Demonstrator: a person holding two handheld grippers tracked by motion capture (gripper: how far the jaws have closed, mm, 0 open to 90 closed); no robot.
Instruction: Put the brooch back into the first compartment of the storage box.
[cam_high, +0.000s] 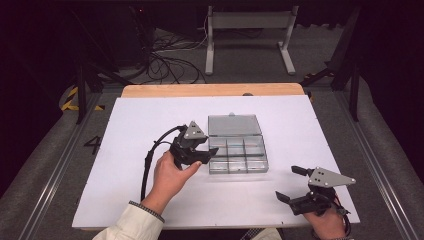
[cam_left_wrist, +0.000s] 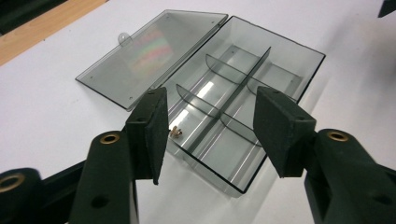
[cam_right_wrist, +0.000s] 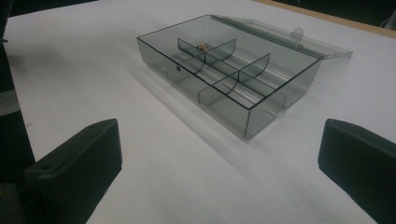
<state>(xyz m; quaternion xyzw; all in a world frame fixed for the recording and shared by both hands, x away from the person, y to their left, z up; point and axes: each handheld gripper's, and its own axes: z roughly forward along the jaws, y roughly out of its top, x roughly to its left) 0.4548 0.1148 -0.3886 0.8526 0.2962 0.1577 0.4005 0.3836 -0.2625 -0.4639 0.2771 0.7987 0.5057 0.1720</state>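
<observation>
A clear smoky plastic organiser box (cam_high: 238, 155) lies at the table's middle, its lid (cam_high: 234, 125) folded flat behind it. Dividers split it into several compartments. A small brass piece (cam_left_wrist: 176, 132) rests in a near compartment, also visible as a brass piece (cam_right_wrist: 202, 46) in the right gripper view. My left gripper (cam_high: 206, 150) hovers at the box's left edge, jaws apart, nothing between the pads; in its own view the left gripper (cam_left_wrist: 215, 133) frames the box (cam_left_wrist: 299, 51). My right gripper (cam_high: 288, 183) stands open near the front right, pointing at the box (cam_right_wrist: 261, 116), well short of it.
The white tabletop (cam_high: 150, 115) ends in a wooden strip (cam_high: 210, 90) at the back. Beyond it lie floor cables (cam_high: 165, 65) and a metal stand (cam_high: 250, 30). A black cable (cam_high: 150, 155) trails from the left gripper.
</observation>
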